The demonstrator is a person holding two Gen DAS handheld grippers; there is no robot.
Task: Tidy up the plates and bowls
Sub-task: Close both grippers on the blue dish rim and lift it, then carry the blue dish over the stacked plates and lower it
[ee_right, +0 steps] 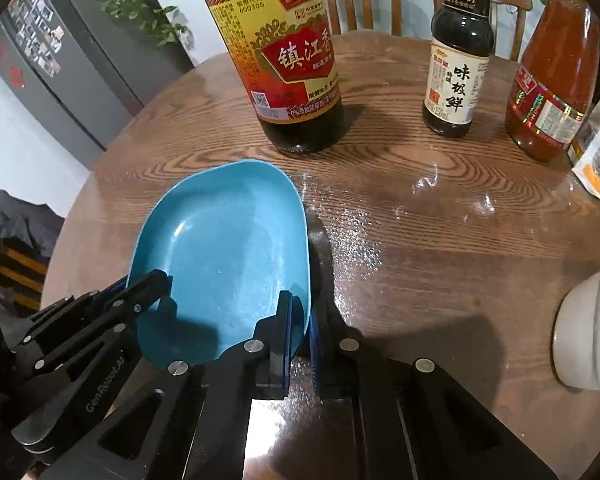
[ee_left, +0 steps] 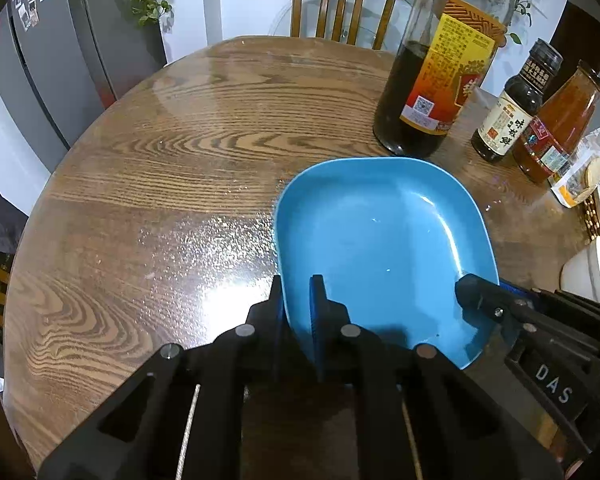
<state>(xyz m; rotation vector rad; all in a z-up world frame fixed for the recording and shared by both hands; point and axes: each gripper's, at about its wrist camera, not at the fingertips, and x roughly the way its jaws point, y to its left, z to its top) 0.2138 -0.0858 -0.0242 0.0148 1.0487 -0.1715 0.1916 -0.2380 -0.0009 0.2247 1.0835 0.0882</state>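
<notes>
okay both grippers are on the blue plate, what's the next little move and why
Probably lift the blue plate slightly, level, with both together. The left gripper pinches its left rim and the right gripper its right rim. The vinegar bottle stands just beyond the far edge, so rise before travelling.

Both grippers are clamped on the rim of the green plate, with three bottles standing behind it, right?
Not quite: the plate is blue, not green, as the left wrist view shows. Left gripper and right gripper do each pinch its rim, three bottles behind.
</notes>
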